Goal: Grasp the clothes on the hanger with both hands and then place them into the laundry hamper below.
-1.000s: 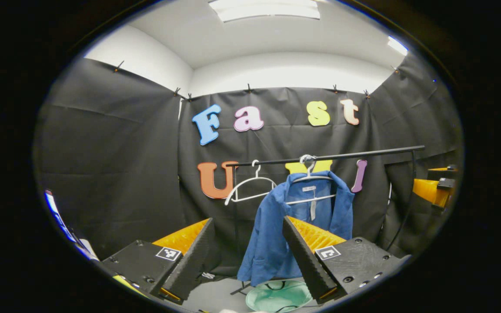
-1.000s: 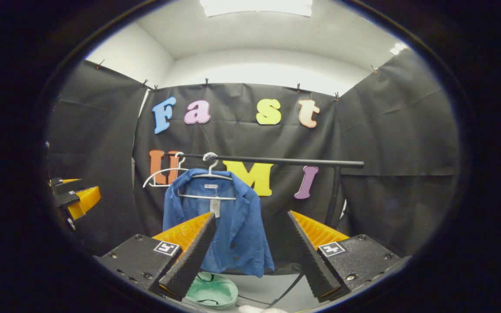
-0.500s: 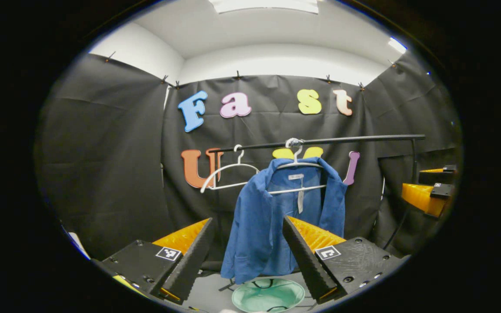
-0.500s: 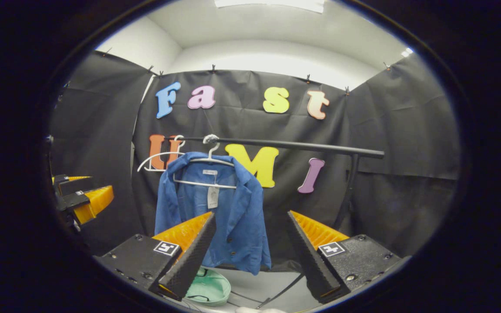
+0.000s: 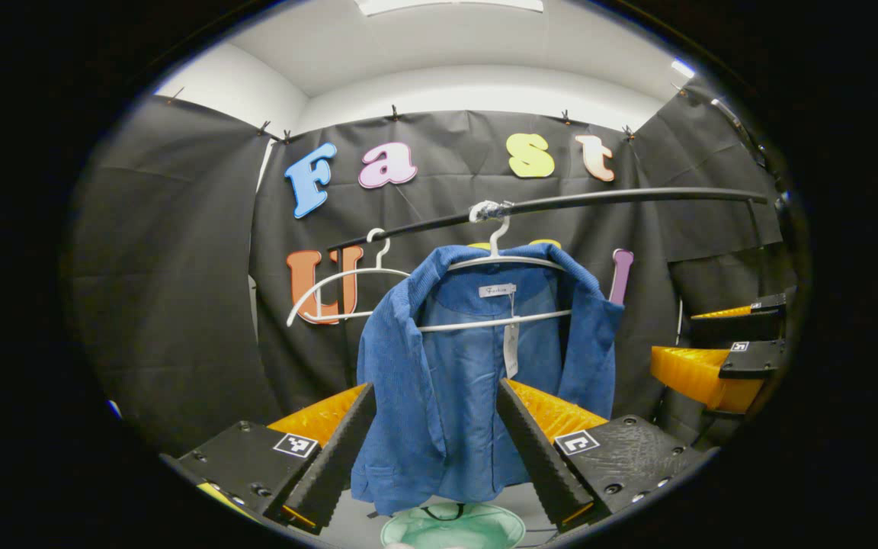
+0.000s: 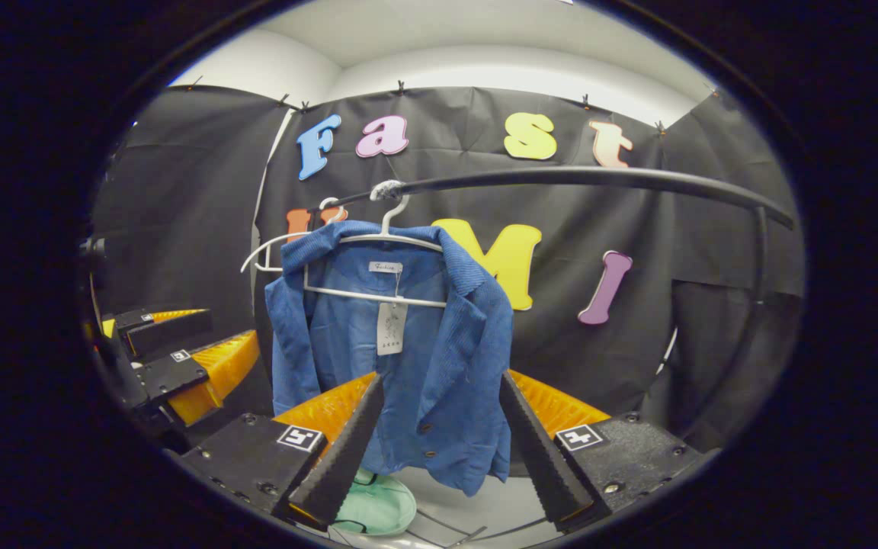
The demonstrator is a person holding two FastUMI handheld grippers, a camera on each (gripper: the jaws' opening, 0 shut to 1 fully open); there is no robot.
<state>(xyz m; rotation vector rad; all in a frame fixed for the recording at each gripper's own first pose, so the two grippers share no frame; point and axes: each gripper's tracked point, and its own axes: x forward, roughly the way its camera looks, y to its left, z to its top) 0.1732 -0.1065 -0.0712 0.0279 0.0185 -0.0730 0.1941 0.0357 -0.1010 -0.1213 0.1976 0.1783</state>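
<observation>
A blue jacket (image 5: 447, 381) hangs open on a white hanger (image 5: 496, 259) from the rail (image 6: 599, 179), above the green hamper (image 5: 454, 528). Left claw (image 5: 434, 450) and right claw (image 6: 439, 450) gape wide, holding nothing.

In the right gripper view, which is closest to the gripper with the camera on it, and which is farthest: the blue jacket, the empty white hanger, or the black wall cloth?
From the right gripper:
1. Blue jacket, hanging just ahead, its lower front framed between the open fingers.
2. Empty white hanger, on the rail behind the jacket's shoulder, to the left.
3. Black wall cloth, at the very back, behind the rail.
</observation>
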